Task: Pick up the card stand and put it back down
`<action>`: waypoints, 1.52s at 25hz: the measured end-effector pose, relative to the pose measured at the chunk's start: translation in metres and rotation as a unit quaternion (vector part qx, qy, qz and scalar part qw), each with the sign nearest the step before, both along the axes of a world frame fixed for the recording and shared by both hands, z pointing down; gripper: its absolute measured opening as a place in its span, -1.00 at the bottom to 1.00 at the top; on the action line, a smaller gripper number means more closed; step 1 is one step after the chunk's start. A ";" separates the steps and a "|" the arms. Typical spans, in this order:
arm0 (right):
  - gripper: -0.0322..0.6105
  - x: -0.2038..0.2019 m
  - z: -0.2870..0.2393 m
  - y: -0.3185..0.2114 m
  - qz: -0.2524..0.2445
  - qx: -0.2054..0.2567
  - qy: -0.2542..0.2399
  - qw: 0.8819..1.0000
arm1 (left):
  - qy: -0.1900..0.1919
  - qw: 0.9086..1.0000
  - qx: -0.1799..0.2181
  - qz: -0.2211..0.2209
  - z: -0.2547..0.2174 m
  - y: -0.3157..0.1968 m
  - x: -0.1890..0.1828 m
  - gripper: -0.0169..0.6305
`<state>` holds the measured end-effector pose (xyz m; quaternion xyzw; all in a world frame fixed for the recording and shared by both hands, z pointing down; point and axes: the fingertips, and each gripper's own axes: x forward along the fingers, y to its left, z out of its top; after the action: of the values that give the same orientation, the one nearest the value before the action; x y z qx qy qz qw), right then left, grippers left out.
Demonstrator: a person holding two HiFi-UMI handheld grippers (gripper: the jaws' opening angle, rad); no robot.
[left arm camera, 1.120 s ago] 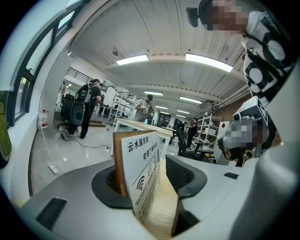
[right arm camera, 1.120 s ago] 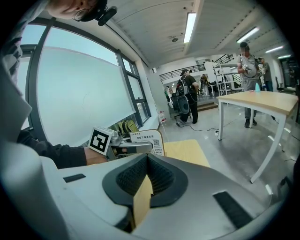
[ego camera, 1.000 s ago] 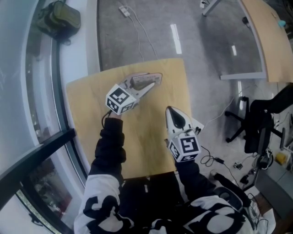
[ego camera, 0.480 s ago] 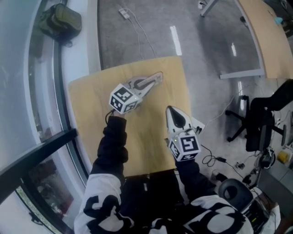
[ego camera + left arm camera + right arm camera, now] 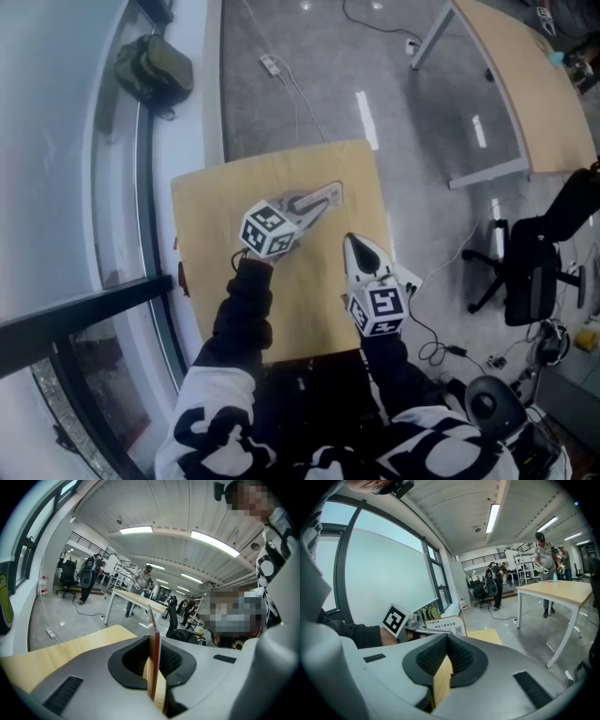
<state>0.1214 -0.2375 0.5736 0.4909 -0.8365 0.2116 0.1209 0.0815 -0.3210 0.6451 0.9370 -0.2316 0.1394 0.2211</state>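
Pale wood fills the middle of my head view: the small table point(image 5: 202, 253) sits right under me, next to the window wall. My left gripper point(image 5: 312, 202) reaches out over the far half of it, and it is clamped on the card stand point(image 5: 330, 193). In the left gripper view I see the stand edge-on, a thin upright panel pinched between the two dark pads, with its top sticking up past the jaw tips. From the right gripper view I get its face: a white card with printed lines and a small square code, rounded at the top corners, standing upright just beside the left gripper's marker cube point(image 5: 397, 619). Its foot is hidden behind the right gripper's own body, so I can't tell whether it is touching the tabletop or clear of it.

My right gripper point(image 5: 359, 246) hangs over the table's right side, near the edge and apart from the stand. Its jaws are pressed together with nothing between them, only a sliver of table wood showing below the pads.

Off the table, a green bag point(image 5: 155, 67) lies on the floor by the window. A black office chair point(image 5: 534, 272) stands to the right, and a longer desk point(image 5: 525, 84) runs beyond it.
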 end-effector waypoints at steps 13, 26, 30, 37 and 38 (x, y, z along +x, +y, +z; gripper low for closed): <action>-0.83 -0.024 -0.080 0.060 -0.009 0.066 -0.007 0.998 | -0.032 0.996 0.055 -0.064 -0.111 0.095 -0.033 -0.87; -0.83 -0.068 -0.132 0.116 -0.045 0.119 -0.022 0.992 | -0.054 0.963 0.173 -0.201 -0.200 0.163 -0.083 -0.87; -0.83 -0.083 -0.145 0.126 -0.061 0.137 -0.023 0.988 | -0.035 0.948 0.195 -0.248 -0.217 0.182 -0.102 -0.87; -0.83 -0.102 -0.158 0.143 -0.070 0.155 -0.018 0.985 | -0.017 0.914 0.249 -0.322 -0.246 0.214 -0.139 -0.87; -0.83 -0.104 -0.159 0.144 -0.071 0.156 -0.018 0.985 | -0.015 0.909 0.252 -0.331 -0.247 0.218 -0.143 -0.87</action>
<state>0.0176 -0.0940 0.4144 0.4394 -0.8939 0.0778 0.0422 -0.0620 -0.1031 0.3982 0.8288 -0.5594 0.0089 0.0081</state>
